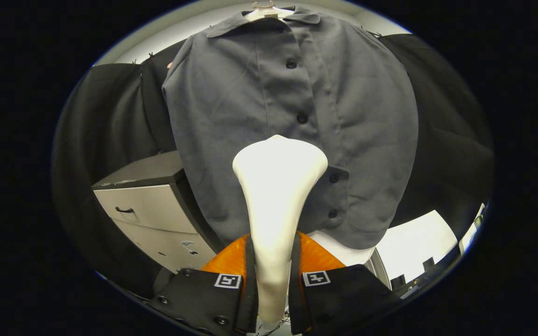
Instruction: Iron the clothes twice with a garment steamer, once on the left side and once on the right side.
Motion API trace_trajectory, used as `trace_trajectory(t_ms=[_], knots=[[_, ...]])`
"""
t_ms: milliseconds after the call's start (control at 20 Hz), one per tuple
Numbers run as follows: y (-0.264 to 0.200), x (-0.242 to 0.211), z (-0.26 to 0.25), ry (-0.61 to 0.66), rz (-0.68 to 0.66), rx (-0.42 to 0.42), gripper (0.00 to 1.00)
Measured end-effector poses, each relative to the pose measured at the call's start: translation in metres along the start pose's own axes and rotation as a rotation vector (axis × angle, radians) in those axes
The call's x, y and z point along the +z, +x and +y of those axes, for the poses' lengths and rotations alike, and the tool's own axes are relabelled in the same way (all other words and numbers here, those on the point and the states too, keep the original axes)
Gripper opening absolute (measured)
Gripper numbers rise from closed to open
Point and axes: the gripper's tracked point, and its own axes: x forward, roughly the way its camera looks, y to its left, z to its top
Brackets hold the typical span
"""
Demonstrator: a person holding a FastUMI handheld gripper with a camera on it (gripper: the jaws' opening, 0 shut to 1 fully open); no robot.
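Observation:
A grey button-front shirt (pixel 357 121) hangs on a pale hanger (pixel 265 12) straight ahead of me. My gripper (pixel 272 280) is shut on the neck of a white garment steamer (pixel 276 186). The steamer's wide head points up at the lower middle of the shirt, over the button placket, close to the cloth. Whether the head touches the fabric I cannot tell. Dark buttons (pixel 302 117) run down the placket above the steamer head.
A grey cabinet (pixel 150 205) with a drawer handle stands low to the left, partly behind the shirt. Black cloth covers the wall on both sides. A white surface (pixel 418 242) lies low to the right, beyond the shirt's hem.

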Motion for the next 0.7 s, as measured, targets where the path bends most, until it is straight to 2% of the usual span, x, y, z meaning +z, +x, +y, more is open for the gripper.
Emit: trace_trajectory(t_ms=[350,700], knots=[[-0.061,0.088,-0.007,-0.012,-0.118,0.023,0.34],[-0.097,0.195,-0.039,-0.035,-0.253,-0.011,0.34]])
